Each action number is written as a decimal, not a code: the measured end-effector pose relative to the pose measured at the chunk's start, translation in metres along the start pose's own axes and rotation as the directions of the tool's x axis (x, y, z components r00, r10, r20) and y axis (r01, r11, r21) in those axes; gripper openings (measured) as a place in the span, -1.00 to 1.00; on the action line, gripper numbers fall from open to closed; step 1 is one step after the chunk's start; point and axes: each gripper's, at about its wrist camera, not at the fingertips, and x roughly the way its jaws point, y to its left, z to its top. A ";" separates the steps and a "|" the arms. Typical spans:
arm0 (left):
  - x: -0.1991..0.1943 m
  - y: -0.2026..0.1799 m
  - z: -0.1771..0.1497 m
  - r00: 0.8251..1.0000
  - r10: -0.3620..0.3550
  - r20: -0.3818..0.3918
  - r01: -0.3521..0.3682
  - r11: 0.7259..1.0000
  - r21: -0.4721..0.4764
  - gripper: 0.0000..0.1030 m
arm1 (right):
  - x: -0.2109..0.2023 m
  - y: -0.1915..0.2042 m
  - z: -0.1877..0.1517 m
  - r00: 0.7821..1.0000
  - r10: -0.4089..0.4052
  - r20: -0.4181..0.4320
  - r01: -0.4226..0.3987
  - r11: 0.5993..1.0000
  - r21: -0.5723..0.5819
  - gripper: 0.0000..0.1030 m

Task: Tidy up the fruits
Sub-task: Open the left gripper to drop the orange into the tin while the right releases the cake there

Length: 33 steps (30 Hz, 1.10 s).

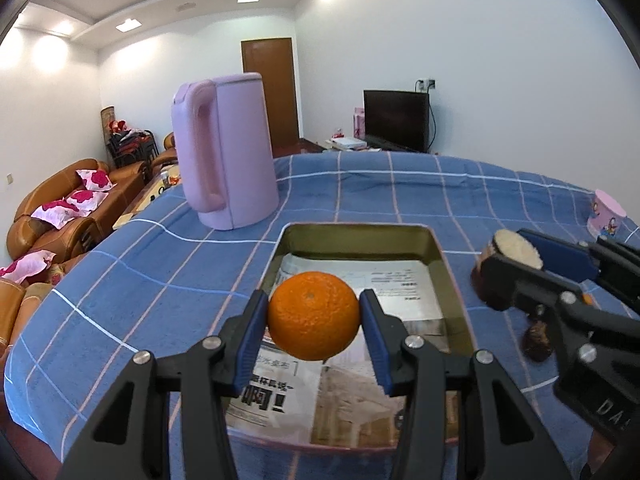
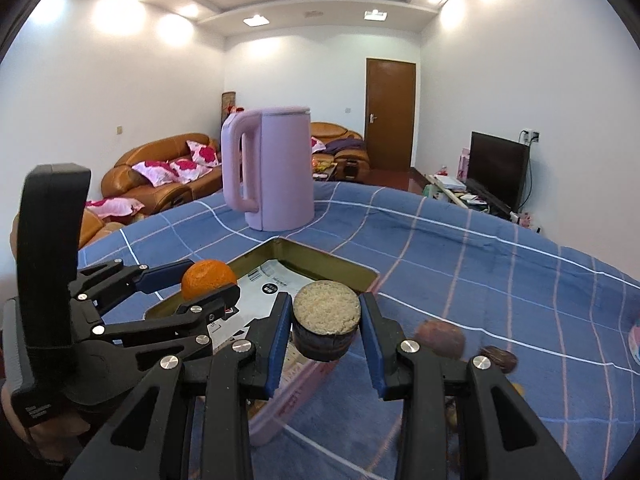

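Observation:
My left gripper (image 1: pixel 314 318) is shut on an orange (image 1: pixel 314 316) and holds it above a metal tray (image 1: pixel 456 280) lined with newspaper. My right gripper (image 2: pixel 326 330) is shut on a short brown cut piece with a pale grainy top (image 2: pixel 326 316), held over the tray's right rim (image 2: pixel 360 270). The right gripper (image 1: pixel 508 264) with that cut piece (image 1: pixel 516 248) also shows in the left wrist view, right of the tray. The left gripper (image 2: pixel 208 280) with the orange (image 2: pixel 208 278) shows in the right wrist view, over the tray's left side.
A tall pink kettle (image 1: pixel 224 152) stands on the blue checked cloth (image 1: pixel 152 272) behind the tray. Two dark brown fruits (image 2: pixel 440 338) (image 2: pixel 500 358) lie on the cloth right of the tray. A pink cup (image 1: pixel 606 214) stands at the far right.

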 end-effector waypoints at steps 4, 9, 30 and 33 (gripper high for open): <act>0.010 0.003 -0.003 0.999 0.008 -0.034 -0.008 1.000 0.002 -0.05 | 0.018 0.007 0.000 0.999 0.021 -0.037 -0.022 1.000 -0.011 -0.30; 0.021 0.008 -0.005 0.997 0.006 -0.074 -0.006 1.000 -0.002 -0.05 | 0.033 0.011 -0.002 0.996 0.041 -0.079 -0.042 0.999 -0.016 -0.30; -0.005 -0.006 -0.001 0.998 -0.050 -0.029 0.049 0.999 -0.017 0.45 | 0.001 -0.006 -0.013 0.997 0.031 -0.064 -0.029 0.999 0.036 0.06; -0.015 -0.023 0.000 0.997 -0.079 -0.017 0.079 0.997 0.008 0.46 | -0.016 -0.020 -0.020 0.999 -0.004 -0.052 0.006 0.999 0.049 0.10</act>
